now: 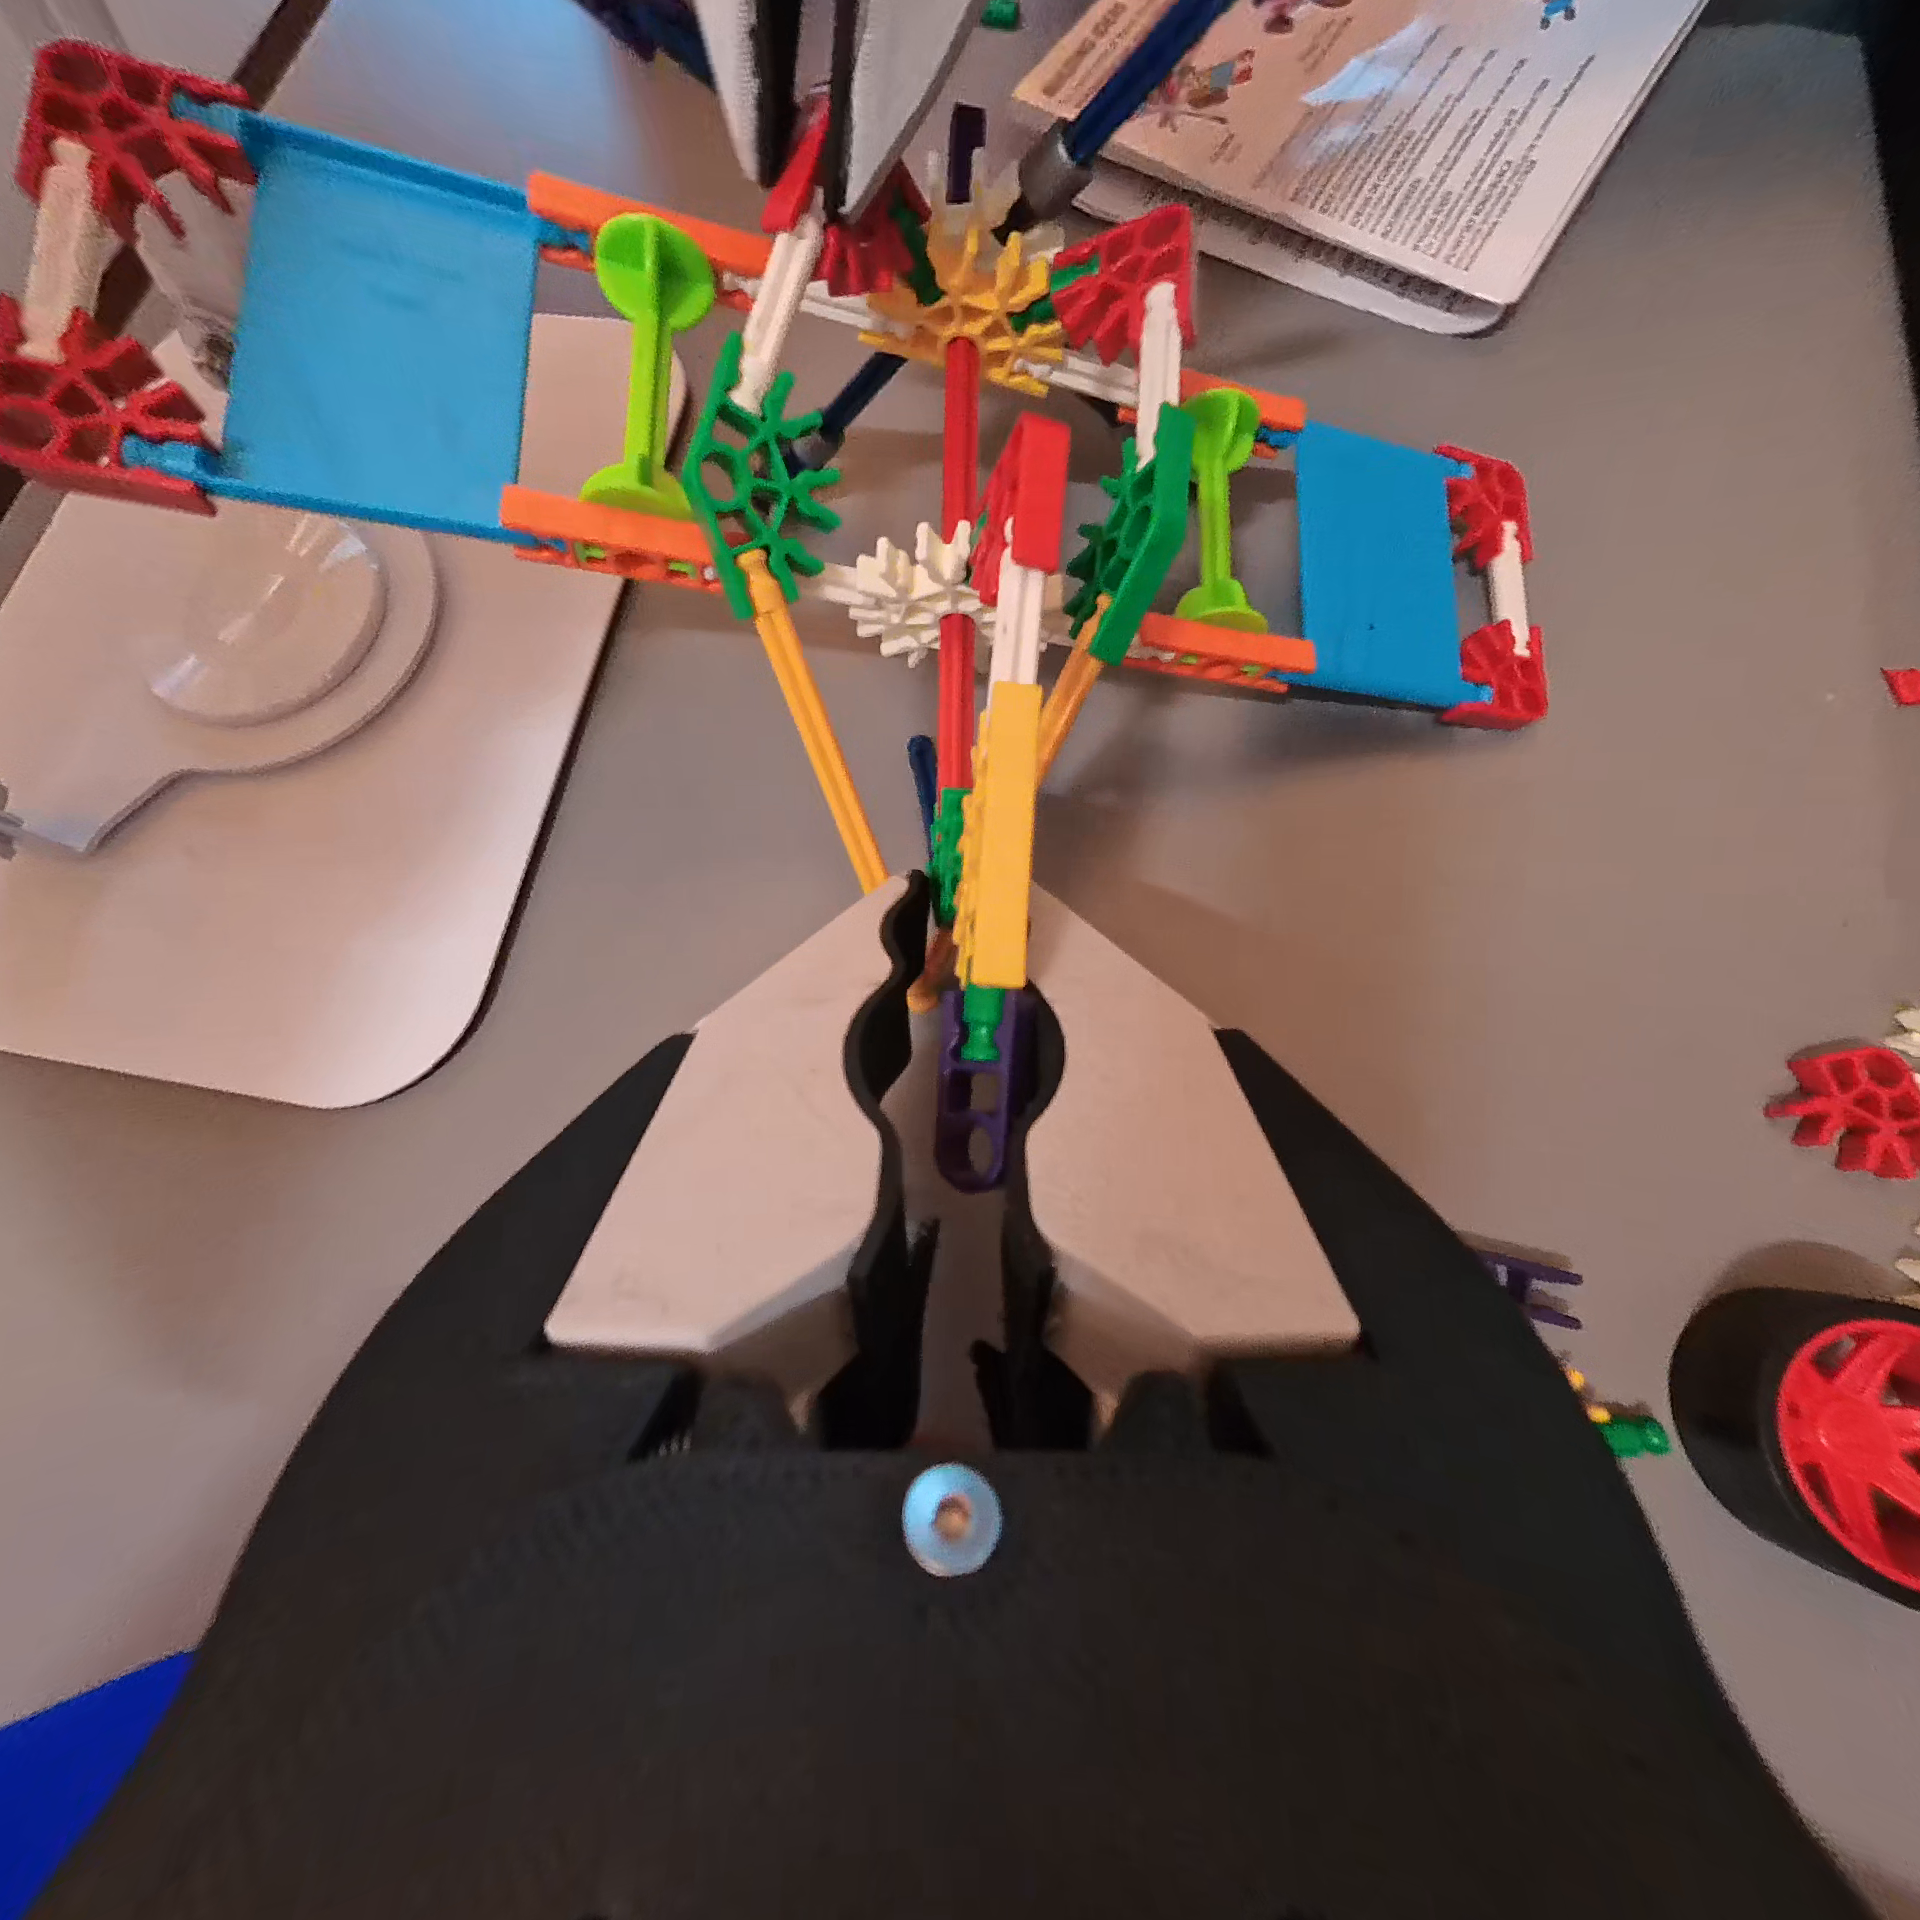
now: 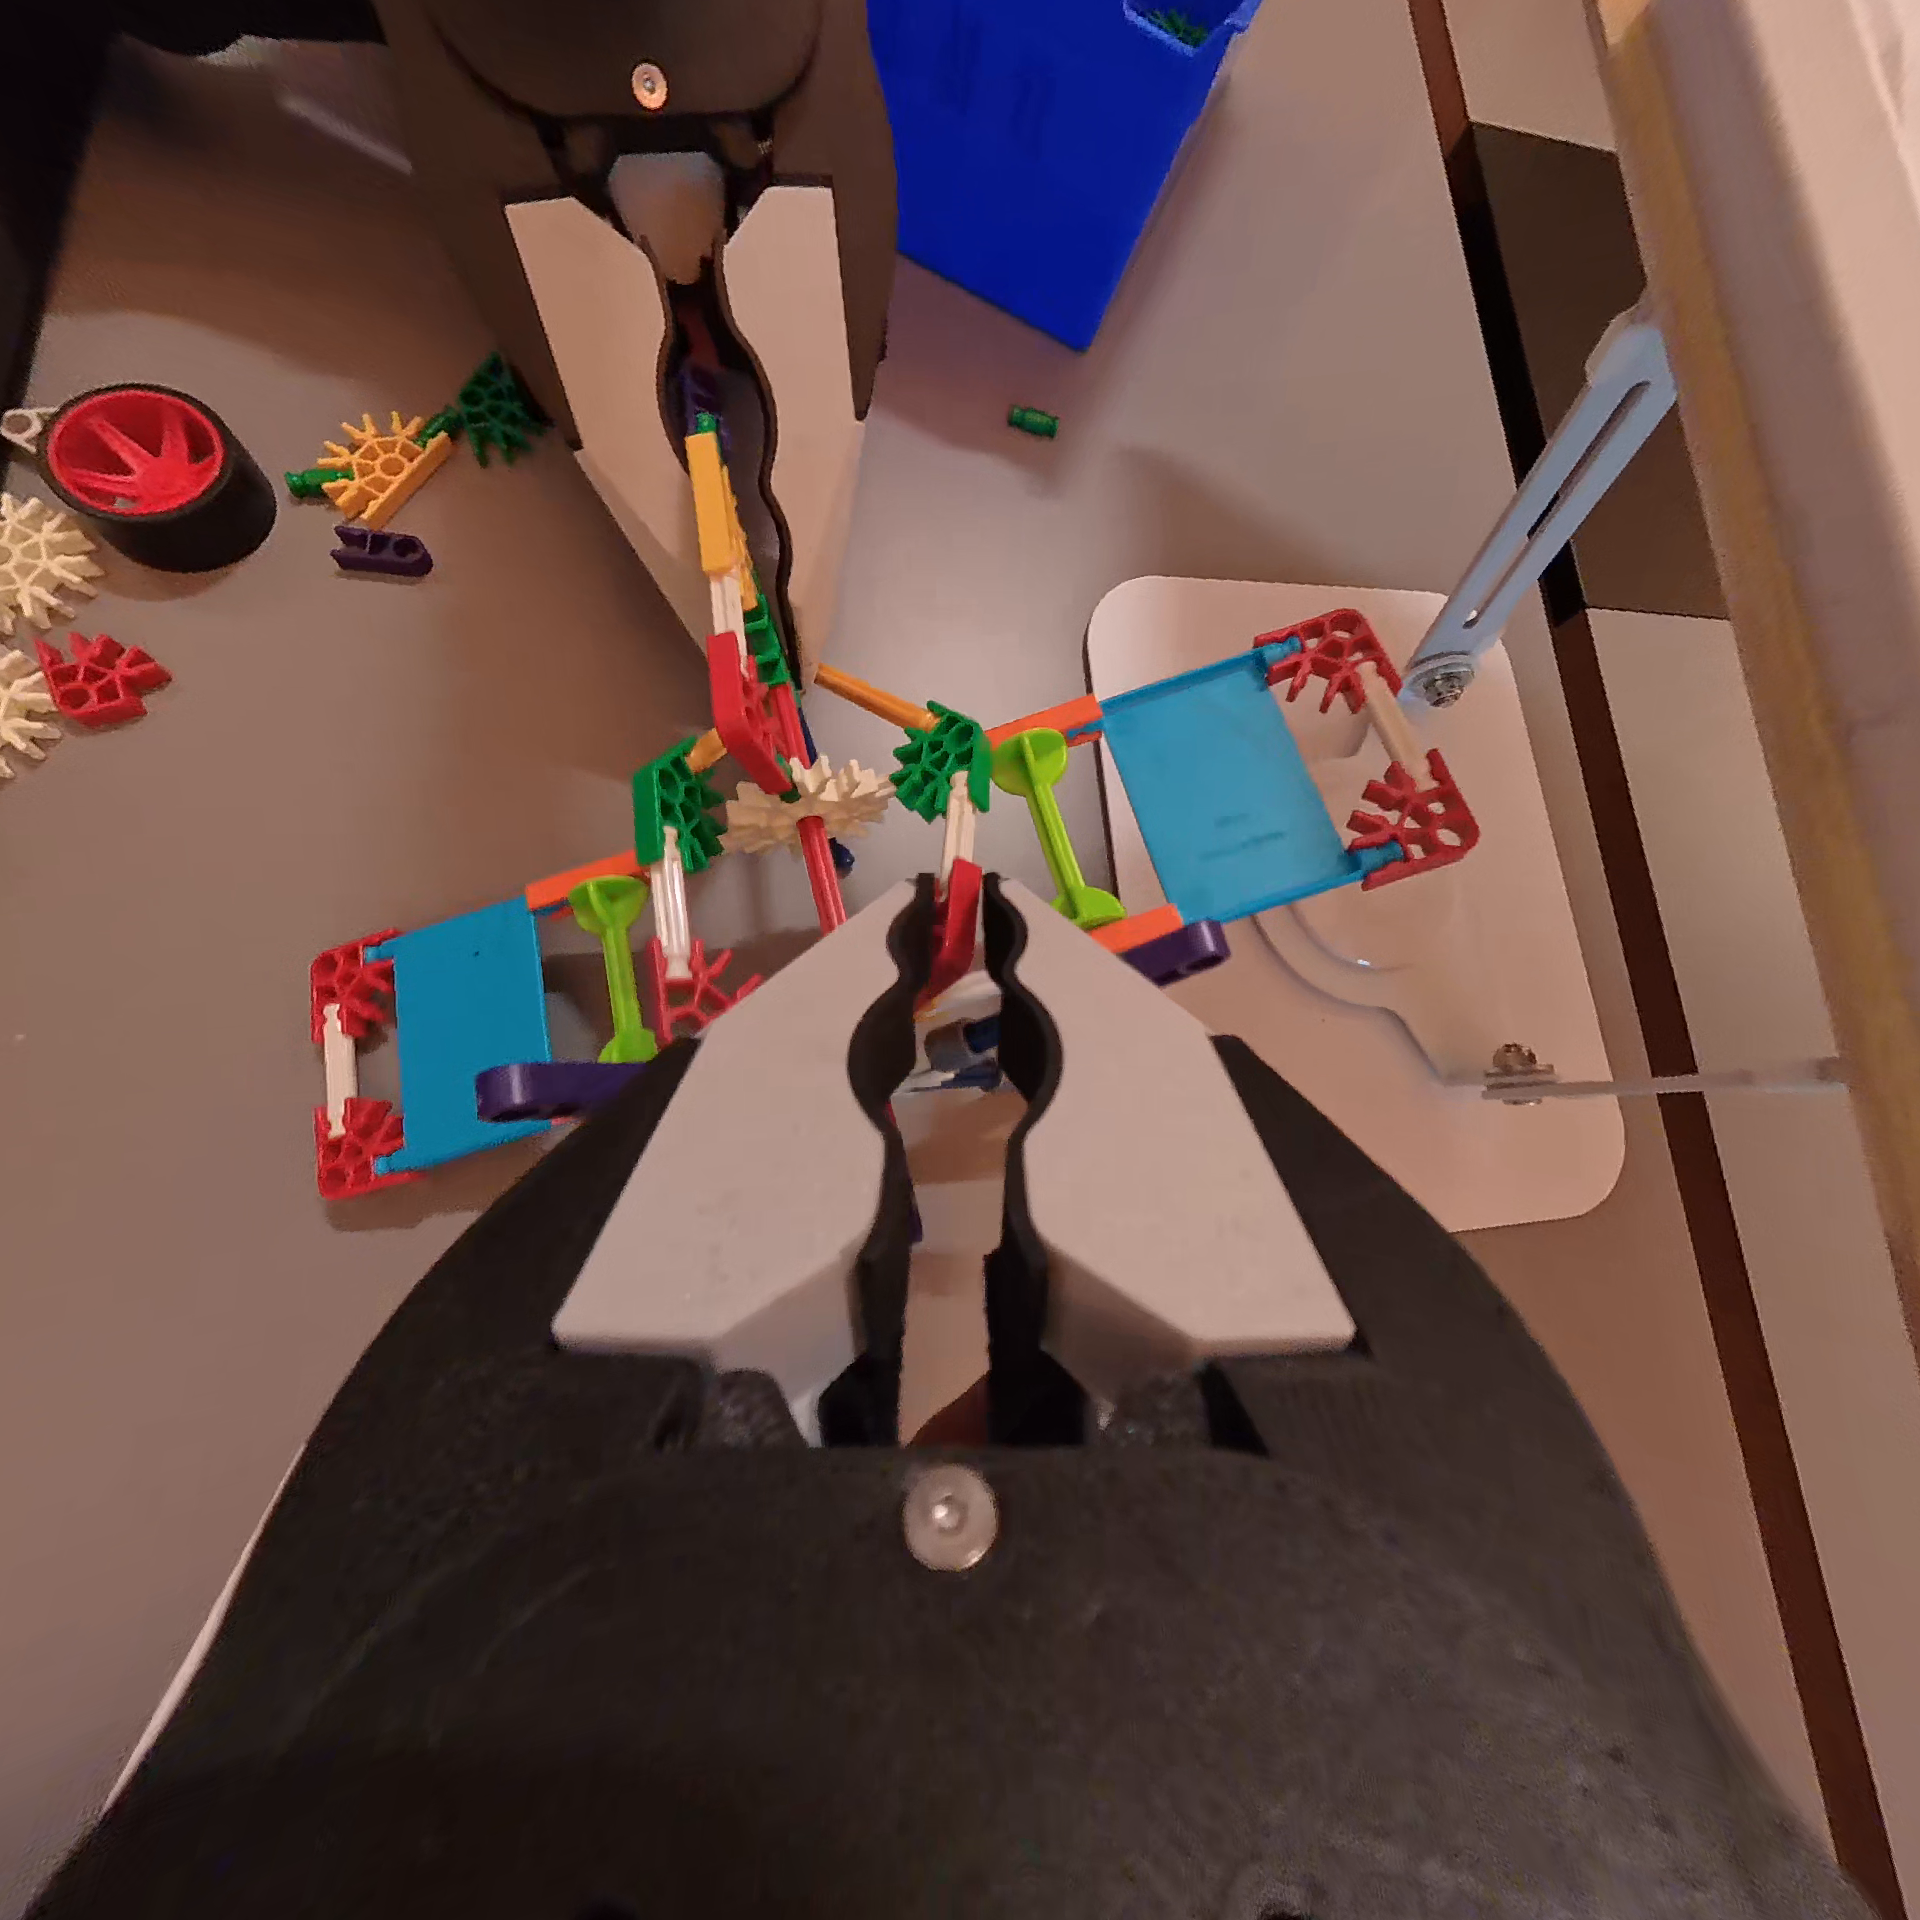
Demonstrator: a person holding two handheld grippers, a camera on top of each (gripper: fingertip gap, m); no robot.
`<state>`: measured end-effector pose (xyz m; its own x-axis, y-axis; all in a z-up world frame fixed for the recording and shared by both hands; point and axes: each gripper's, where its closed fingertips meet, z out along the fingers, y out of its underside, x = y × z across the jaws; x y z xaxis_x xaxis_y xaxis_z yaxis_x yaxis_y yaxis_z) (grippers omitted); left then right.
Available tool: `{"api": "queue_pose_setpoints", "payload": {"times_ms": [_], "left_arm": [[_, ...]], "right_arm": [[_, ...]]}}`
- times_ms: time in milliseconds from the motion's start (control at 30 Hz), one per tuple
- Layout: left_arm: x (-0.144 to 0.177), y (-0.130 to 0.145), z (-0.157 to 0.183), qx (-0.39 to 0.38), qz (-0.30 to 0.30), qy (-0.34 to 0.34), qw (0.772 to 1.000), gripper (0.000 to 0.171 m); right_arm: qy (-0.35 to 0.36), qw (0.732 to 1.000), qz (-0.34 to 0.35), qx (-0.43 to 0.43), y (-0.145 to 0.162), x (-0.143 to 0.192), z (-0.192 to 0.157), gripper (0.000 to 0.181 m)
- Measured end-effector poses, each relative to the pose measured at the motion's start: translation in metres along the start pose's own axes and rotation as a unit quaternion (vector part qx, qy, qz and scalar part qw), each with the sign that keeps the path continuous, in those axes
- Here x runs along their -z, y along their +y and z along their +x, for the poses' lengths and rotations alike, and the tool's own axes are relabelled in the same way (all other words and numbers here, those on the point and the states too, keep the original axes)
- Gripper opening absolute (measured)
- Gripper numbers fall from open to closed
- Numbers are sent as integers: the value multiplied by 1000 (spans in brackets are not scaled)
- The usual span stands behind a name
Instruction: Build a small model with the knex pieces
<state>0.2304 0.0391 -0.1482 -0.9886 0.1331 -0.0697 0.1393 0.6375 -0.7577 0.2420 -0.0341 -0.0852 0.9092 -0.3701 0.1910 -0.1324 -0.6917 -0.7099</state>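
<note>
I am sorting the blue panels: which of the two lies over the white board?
The larger-looking blue panel at the model's right end lies over the white board; the other blue panel lies over bare table.

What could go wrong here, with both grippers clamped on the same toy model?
1. The left gripper and right gripper grip opposite ends of the toy model; pulling apart could pop its snap-fit rods loose.
2. One blue panel wing overhangs the white base plate and might catch on its edge.
3. A swing could scatter the loose connectors nearby.

Black tongs [image 1: 971, 935] [image 2: 951, 894], 2 grey wavy-edged fingers [image 1: 769, 1122], 1 centre screw [image 1: 951, 1519].
</note>
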Motion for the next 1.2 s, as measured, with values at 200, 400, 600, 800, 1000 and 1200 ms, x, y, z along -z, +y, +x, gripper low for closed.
{"api": "queue_pose_setpoints", "payload": {"times_ms": [200, 400, 600, 800, 1000, 1200], "left_arm": [[-2, -2, 2, -7, 0, 6, 1000, 8], [-3, -1, 2, -11, 1, 6, 1000, 8], [-4, -2, 1, -2, 5, 11, 1000, 10], [9, -12, -3, 37, 43, 23, 998, 35], [22, -14, -2, 35, 52, 25, 998, 24], [14, -6, -3, 12, 19, 8, 1000, 14]], "right_arm": [[-14, 997, -70, -26, 7, -15, 1, 23], [-44, 994, -96, -37, 8, -27, 1, 6], [-20, 996, -81, 40, 8, -25, 0, 7], [-21, 996, -77, 48, 10, -24, 0, 6], [-25, 997, -70, 37, 10, -21, -2, 14], [16, 999, -37, 35, -10, 13, 5, 35]]}}
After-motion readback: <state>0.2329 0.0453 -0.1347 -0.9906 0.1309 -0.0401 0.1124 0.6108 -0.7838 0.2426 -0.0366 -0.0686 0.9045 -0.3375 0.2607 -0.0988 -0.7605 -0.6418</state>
